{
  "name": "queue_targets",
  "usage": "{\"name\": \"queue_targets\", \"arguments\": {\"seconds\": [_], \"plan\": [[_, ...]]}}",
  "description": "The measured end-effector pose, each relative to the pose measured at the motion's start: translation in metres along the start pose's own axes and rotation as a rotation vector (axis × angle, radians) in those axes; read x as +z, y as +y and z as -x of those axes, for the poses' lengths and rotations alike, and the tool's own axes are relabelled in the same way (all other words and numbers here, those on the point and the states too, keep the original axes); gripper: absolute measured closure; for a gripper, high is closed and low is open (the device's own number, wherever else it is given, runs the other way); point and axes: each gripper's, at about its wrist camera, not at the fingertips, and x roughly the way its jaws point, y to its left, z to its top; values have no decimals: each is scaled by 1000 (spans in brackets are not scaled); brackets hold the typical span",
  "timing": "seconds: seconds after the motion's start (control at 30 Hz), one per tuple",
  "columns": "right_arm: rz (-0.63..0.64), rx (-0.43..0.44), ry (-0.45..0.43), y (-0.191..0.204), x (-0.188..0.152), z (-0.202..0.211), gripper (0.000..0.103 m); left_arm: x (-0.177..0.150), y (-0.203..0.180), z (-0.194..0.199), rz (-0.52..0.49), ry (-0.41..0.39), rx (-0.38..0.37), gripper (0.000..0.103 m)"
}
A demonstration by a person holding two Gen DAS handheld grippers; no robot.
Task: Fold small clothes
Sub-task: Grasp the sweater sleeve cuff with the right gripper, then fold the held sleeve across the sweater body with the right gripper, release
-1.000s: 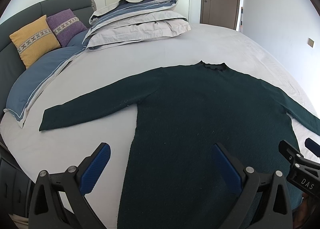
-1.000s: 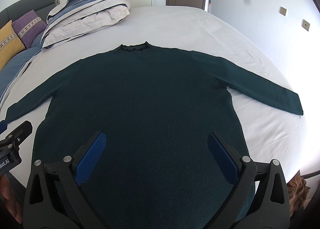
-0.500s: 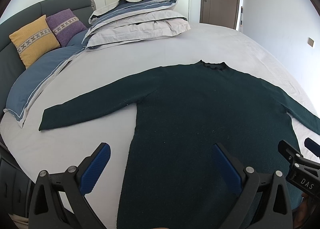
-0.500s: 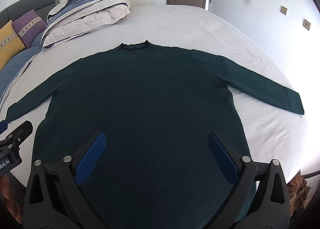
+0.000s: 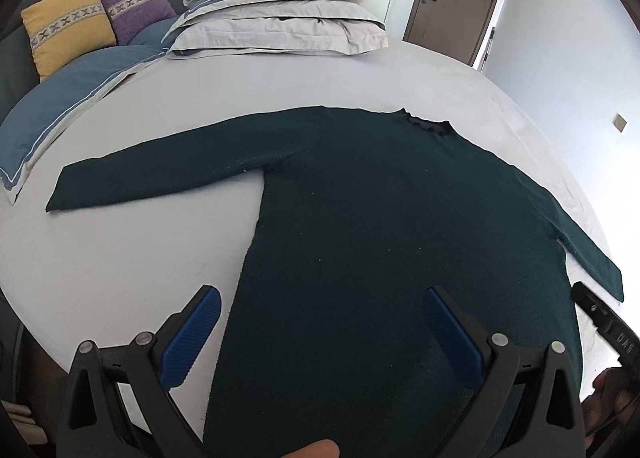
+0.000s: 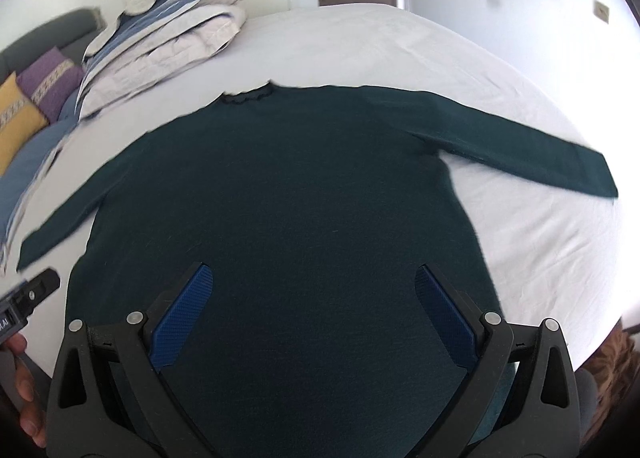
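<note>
My left tongs (image 5: 320, 316) gape wide, gripping nothing, over the hem side of the dark green sweater (image 5: 380, 217), which lies flat on the bed (image 5: 120, 258) with both sleeves spread. My right tongs (image 6: 314, 294) are equally spread and empty above its lower body. Folded bedding (image 5: 280, 21) sits beyond the collar.

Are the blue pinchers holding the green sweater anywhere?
No. The left gripper and right gripper are both open above the sweater, holding nothing.
</note>
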Motion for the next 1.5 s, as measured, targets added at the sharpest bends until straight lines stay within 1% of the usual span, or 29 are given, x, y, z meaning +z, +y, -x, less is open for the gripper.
{"name": "queue_targets", "arguments": {"seconds": [0.07, 0.1, 0.2, 0.27, 0.33, 0.37, 0.4, 0.43, 0.47, 0.5, 0.57, 0.63, 0.67, 0.77, 0.83, 0.87, 0.93, 1.0, 1.03, 1.07, 1.1, 1.17, 1.2, 1.23, 1.3, 1.4, 1.5], "plan": [[-71, 13, -44, -36, 8, 3, 0, 0, -2, 1, -12, -9, 8, 0], [-106, 15, -66, -54, 13, 6, 0, 0, -3, 1, -17, -12, -5, 0], [-250, -12, -118, -130, 27, 11, 0, 5, 0, -2, 24, 1, -69, 0], [-381, -22, -151, -191, 32, 14, 4, 9, 2, -3, 55, 2, -121, 0], [-522, -32, -167, -249, 31, 15, 17, 14, 1, -6, 91, -16, -200, 0], [-598, -32, -174, -277, 28, 14, 20, 15, 0, -7, 114, -22, -236, 0], [-664, -29, -180, -301, 24, 12, 27, 16, 0, -11, 153, -15, -266, 0], [-729, -33, -183, -325, 19, 10, 31, 17, -2, -14, 182, -5, -279, 0], [-772, -39, -182, -343, 16, 6, 34, 18, -5, -18, 196, 9, -284, 0], [-802, -44, -182, -357, 12, 2, 38, 19, -10, -21, 187, 16, -274, 0], [-862, -31, -177, -381, 7, -10, 39, 22, -20, -26, 147, 32, -246, 0], [-908, -7, -180, -396, 4, -22, 40, 26, -27, -33, 116, 76, -224, 0], [-914, 4, -187, -401, 6, -26, 43, 28, -28, -35, 115, 84, -218, 0], [-929, 45, -199, -410, 14, -43, 49, 31, -28, -35, 107, 64, -197, 0], [-949, 66, -203, -416, 19, -55, 57, 34, -27, -40, 101, 75, -174, 0], [-962, 73, -206, -421, 22, -60, 60, 34, -26, -41, 102, 78, -178, 0], [-979, 91, -212, -428, 28, -70, 69, 34, -23, -43, 111, 72, -189, 0], [-982, 88, -205, -432, 33, -78, 74, 34, -20, -43, 113, 63, -194, 0], [-972, 79, -200, -437, 37, -82, 82, 34, -19, -44, 113, 59, -199, 1], [-957, 64, -190, -432, 36, -84, 87, 34, -19, -45, 114, 56, -203, 3], [-942, 48, -182, -429, 39, -86, 94, 34, -18, -46, 115, 56, -209, 6], [-904, 28, -184, -424, 49, -87, 95, 35, -17, -48, 117, 61, -214, 11], [-880, 22, -188, -416, 57, -85, 95, 36, -16, -50, 118, 65, -221, 13], [-848, 22, -191, -407, 71, -86, 96, 37, -15, -51, 121, 66, -229, 13], [-767, 30, -199, -380, 97, -81, 96, 39, -13, -52, 127, 61, -240, 13], [-610, 82, -210, -319, 139, -80, 96, 43, -8, -53, 139, 55, -263, 13], [-441, 170, -197, -240, 177, -88, 96, 47, -2, -53, 154, 48, -291, 13]]}}
